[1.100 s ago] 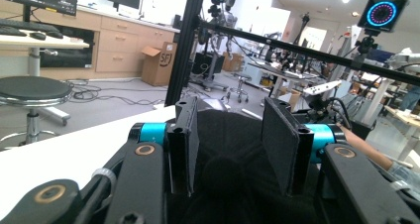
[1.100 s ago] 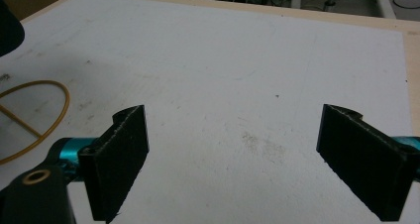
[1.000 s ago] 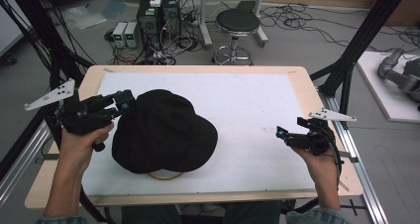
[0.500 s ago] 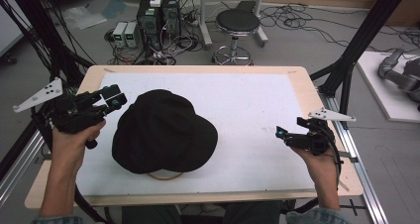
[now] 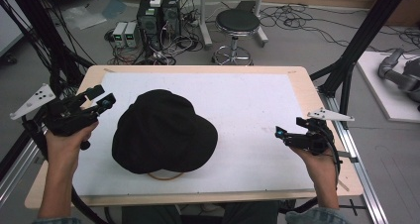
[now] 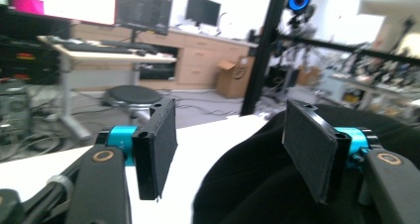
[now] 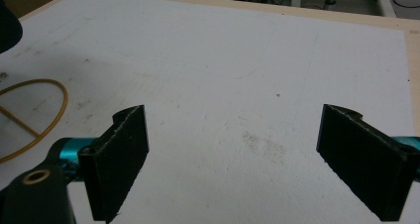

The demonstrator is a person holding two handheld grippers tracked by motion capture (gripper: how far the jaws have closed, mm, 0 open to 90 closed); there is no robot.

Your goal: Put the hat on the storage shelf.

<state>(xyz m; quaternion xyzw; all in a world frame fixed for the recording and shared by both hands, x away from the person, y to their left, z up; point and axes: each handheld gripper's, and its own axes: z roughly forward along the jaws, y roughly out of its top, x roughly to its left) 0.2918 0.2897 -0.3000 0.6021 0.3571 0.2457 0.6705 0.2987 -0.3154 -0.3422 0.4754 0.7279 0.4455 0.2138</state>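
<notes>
Scene: a person at a desk covered with a white sheet, a hand-held gripper in each hand; a black bucket hat lies crown-up on the left-centre of the sheet, near the person's edge
Hat, position: its brim spreads flat on the sheet; a thin tan ring peeks out from under the near brim, touching it; in the right gripper view the ring lies on the sheet at the left
Left gripper: the left gripper is held just beside the hat's left brim, above the desk's left edge, jaws apart and holding nothing; in the left gripper view the hat's dark cloth sits between and beyond the pads
Right gripper: the right gripper hovers near the right edge of the desk, well apart from the hat, jaws wide apart and empty; bare sheet lies between them
Handling, a judgement: soft cloth, light, likely to sag and fold once lifted; not fragile, not slippery against the pads; the crown would dent under a squeeze
Where to take hold: the brim edge nearest the left gripper looks the surest place, one pad under, one over; a pinch of the crown's top fold would also serve
Containers: none on the desk; the hat lies opening-down, so what sits beneath it beyond the ring cannot be told
</notes>
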